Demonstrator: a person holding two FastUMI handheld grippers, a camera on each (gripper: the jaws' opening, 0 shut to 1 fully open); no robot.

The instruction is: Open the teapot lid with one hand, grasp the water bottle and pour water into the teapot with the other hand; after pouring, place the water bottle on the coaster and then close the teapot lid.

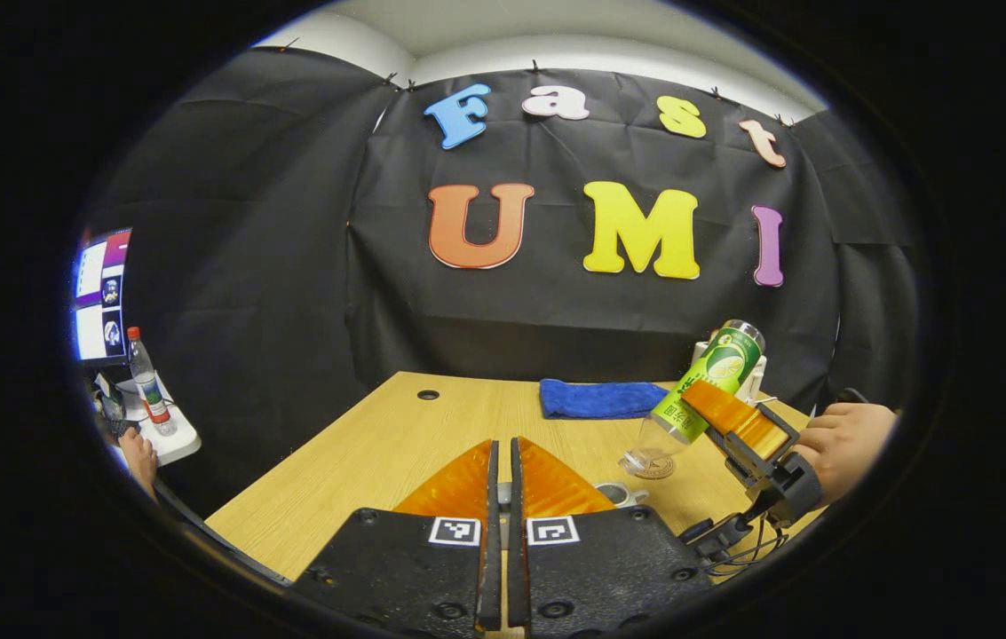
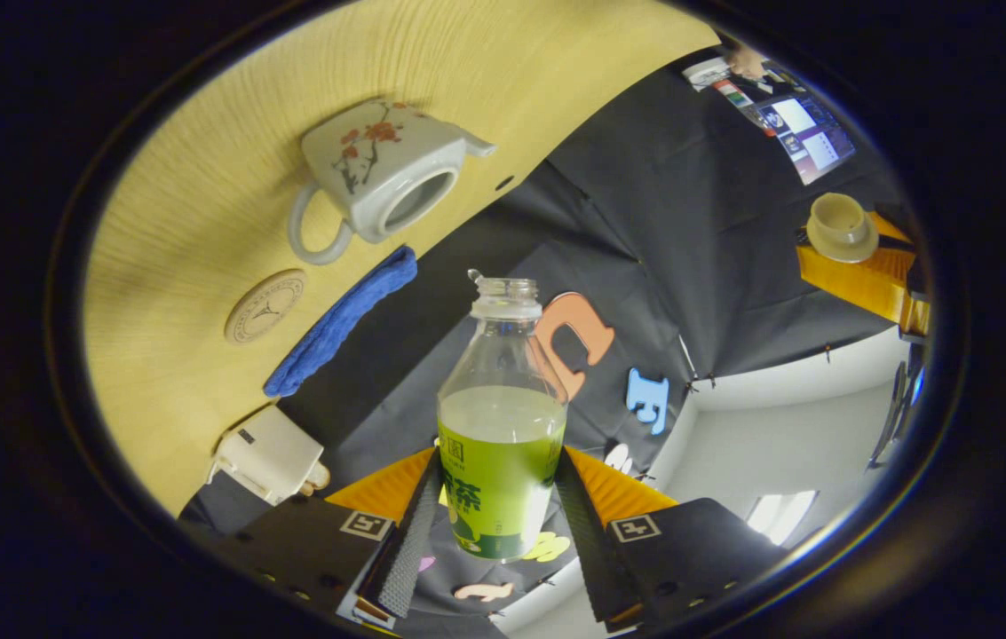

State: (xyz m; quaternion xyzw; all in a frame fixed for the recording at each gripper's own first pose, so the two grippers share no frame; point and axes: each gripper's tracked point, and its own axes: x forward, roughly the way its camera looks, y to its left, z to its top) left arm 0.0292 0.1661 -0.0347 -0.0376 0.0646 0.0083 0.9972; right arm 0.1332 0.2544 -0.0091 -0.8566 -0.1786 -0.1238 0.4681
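Observation:
The white teapot with a red flower print stands on the wooden table, its top uncovered. A round brown coaster lies beside it. My right gripper is shut on the green-labelled water bottle, which has no cap. In the left gripper view the bottle tilts mouth-down just above the coaster. My left gripper is held up, its jaws almost together. In the right gripper view the teapot lid sits pinched in those fingers.
A folded blue cloth lies at the table's far side, with a white boxy object near it. A hand holds the right gripper. Off the table's left are a monitor and a red-capped bottle on a small stand.

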